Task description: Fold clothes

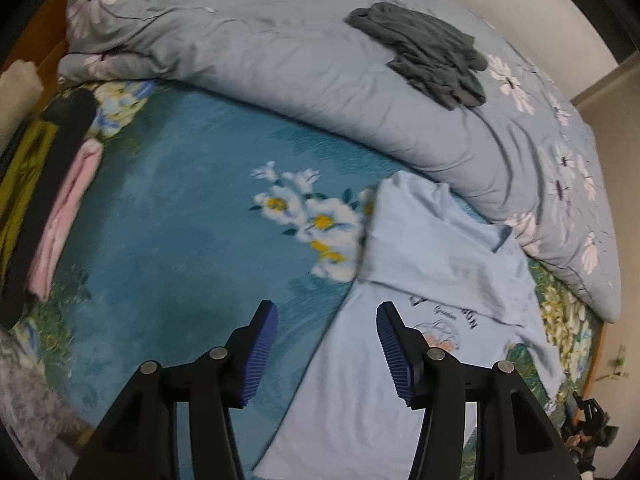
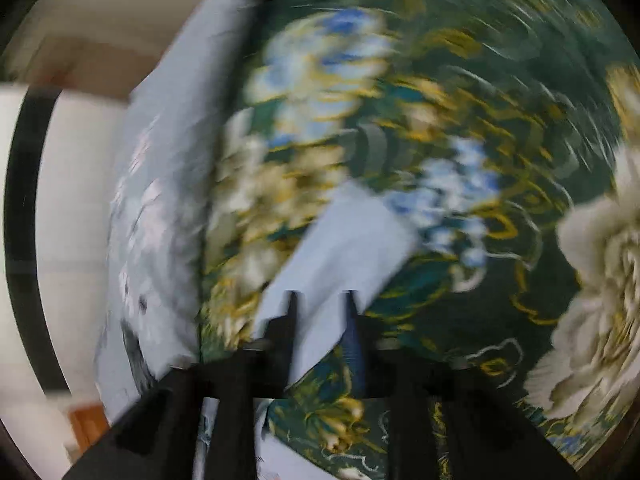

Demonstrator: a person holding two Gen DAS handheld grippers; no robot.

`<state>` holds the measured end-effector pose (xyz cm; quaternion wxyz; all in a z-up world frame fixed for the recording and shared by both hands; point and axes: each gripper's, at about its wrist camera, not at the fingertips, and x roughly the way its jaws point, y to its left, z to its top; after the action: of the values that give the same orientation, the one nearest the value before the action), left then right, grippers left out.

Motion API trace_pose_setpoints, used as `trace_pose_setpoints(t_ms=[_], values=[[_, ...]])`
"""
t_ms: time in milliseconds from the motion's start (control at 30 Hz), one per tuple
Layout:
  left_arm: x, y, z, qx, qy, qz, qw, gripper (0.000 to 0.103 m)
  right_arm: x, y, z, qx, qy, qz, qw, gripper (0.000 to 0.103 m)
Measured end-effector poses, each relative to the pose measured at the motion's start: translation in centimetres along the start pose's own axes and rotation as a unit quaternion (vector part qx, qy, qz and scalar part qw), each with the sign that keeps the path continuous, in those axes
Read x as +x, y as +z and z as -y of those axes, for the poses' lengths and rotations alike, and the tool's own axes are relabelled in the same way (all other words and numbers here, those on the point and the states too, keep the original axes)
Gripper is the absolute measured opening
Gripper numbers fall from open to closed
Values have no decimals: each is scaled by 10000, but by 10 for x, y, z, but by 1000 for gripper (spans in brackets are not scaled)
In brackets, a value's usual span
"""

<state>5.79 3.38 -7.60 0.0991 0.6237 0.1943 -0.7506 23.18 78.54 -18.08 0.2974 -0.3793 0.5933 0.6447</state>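
Note:
A light blue T-shirt [image 1: 432,280] with a chest print lies on the blue floral bedsheet [image 1: 180,200], its upper part folded over. My left gripper [image 1: 326,344] hovers over the shirt's left edge, its blue pads wide apart with nothing between them. The right wrist view is blurred. There my right gripper [image 2: 321,296] points down at a light blue sleeve or corner of the shirt [image 2: 352,236] lying on the green floral cover [image 2: 440,100]. Its fingers stand a little apart and the cloth shows in the gap, apparently loose.
A bunched grey floral duvet [image 1: 320,80] runs along the far side with a dark grey garment [image 1: 424,52] on top. Folded pink clothing [image 1: 64,216] and a black item [image 1: 60,152] lie at the left edge. The duvet [image 2: 160,200] and a pale wall [image 2: 72,200] stand left of the right gripper.

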Motion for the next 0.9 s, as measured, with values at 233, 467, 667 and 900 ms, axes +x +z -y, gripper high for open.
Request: trace_pose_setpoints(t_ms=[233, 467, 667, 900], values=[[-3, -17, 19, 104, 283, -95, 9995, 58, 29, 29, 55, 888, -58, -19, 9960, 37], [4, -25, 54, 226, 220, -207, 9993, 59, 48, 41, 63, 927, 242, -141, 9953, 40], [11, -28, 79, 450, 141, -302, 9984, 59, 56, 42, 52, 686, 487, -360, 9958, 7], [5, -22, 83, 519, -51, -244, 9983, 59, 34, 36, 19, 371, 880, -242, 9951, 6]])
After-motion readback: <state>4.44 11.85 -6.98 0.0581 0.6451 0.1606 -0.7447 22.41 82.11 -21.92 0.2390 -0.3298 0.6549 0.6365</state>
